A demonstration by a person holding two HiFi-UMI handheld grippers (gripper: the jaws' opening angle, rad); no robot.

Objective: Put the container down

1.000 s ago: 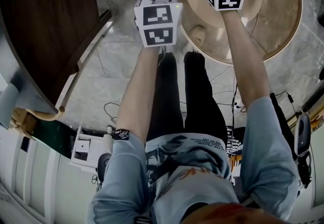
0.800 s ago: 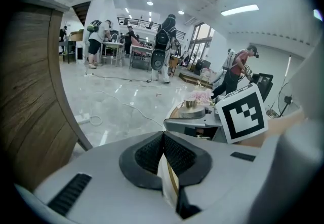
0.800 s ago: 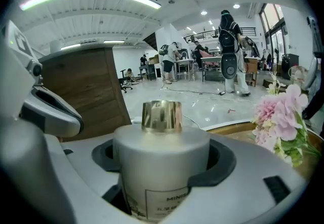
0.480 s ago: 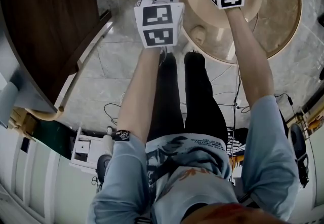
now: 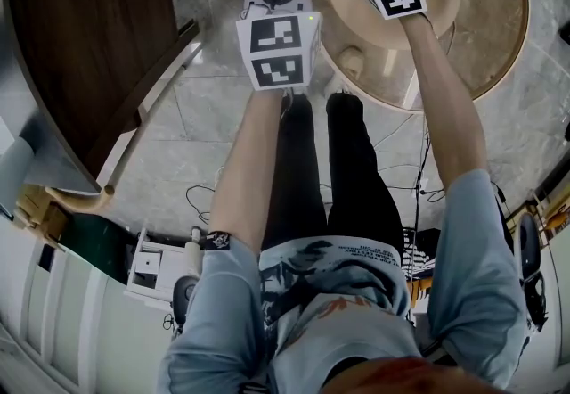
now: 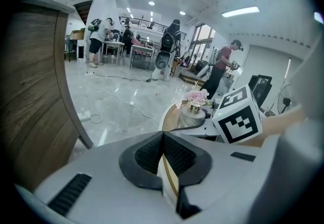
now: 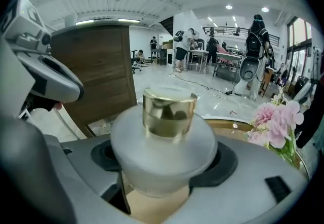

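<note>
**A:** Where is the container right now?

**B:** In the right gripper [image 7: 163, 177]. Its jaws are clamped on the wide belly of the frosted white round container [image 7: 164, 144]. The container sits upright, with its shiny gold cap [image 7: 168, 110] on top.

**A:** So it isn't down yet?

**B:** It isn't released, at any rate. The head view shows that gripper reaching over the round table with the pale beige top and gold rim [image 5: 488, 27]. The beige under the container in the right gripper view looks like that tabletop. Whether the base touches it, I cannot tell (the head view cuts the container off at its top edge).

**A:** And the other hand?

**B:** The left gripper [image 6: 163, 153] has its black ribbed pads [image 6: 147, 154] pressed together with nothing between them. It hangs over the grey marble floor [image 5: 209, 107], just beside the table's rim, between the table and the dark brown wooden panel [image 5: 80, 36].

**A:** Is there anything on the table to watch for?

**B:** A bunch of pink flowers [image 7: 278, 116] stands to the right of the container, near it but apart.

**A:** How far along is the task, would you say?

**B:** Most of the way, I judge, since the container is already over the table. What is left is to settle its base on the top, open the jaws and draw clear without tipping it.
</note>
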